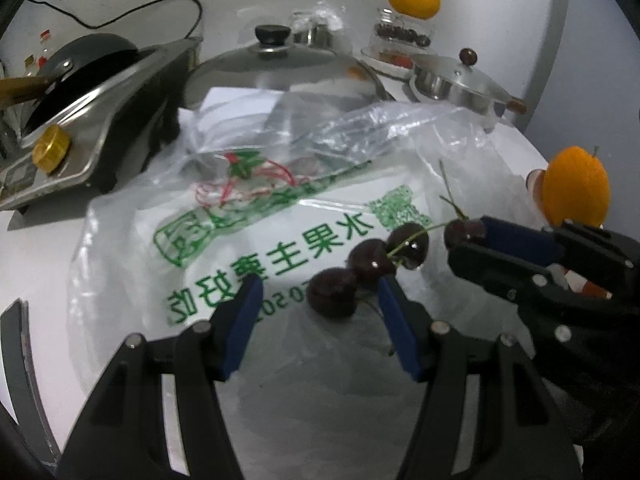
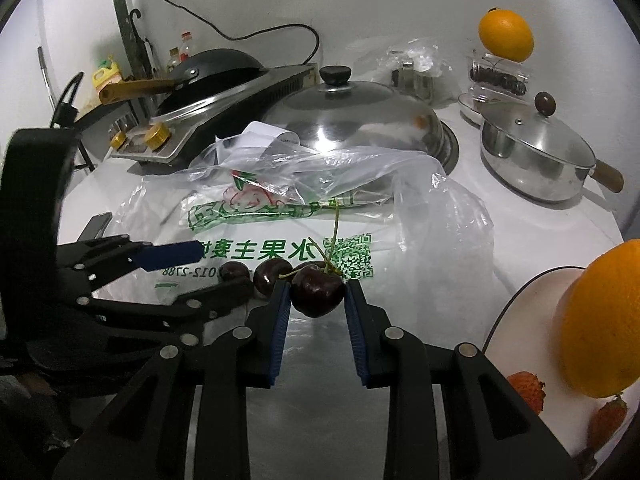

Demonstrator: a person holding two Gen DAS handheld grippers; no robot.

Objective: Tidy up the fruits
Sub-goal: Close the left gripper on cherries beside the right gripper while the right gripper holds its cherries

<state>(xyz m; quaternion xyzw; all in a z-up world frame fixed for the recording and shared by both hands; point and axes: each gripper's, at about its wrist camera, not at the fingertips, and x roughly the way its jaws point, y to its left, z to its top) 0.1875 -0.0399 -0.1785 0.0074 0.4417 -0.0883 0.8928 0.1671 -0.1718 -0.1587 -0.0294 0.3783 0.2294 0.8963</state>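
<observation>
Several dark cherries lie on a clear plastic bag printed in green. In the right wrist view my right gripper is shut on one stemmed cherry, held just above the bag. The left wrist view shows that gripper coming in from the right with the same cherry. My left gripper stands open, its blue pads on either side of the nearest cherry without touching it. Two more cherries lie in a row beyond it.
A white plate at the right holds an orange and small red fruits. Behind stand a wok lid, a lidded pan, a cooker with a wok, and a clear cherry box topped by an orange.
</observation>
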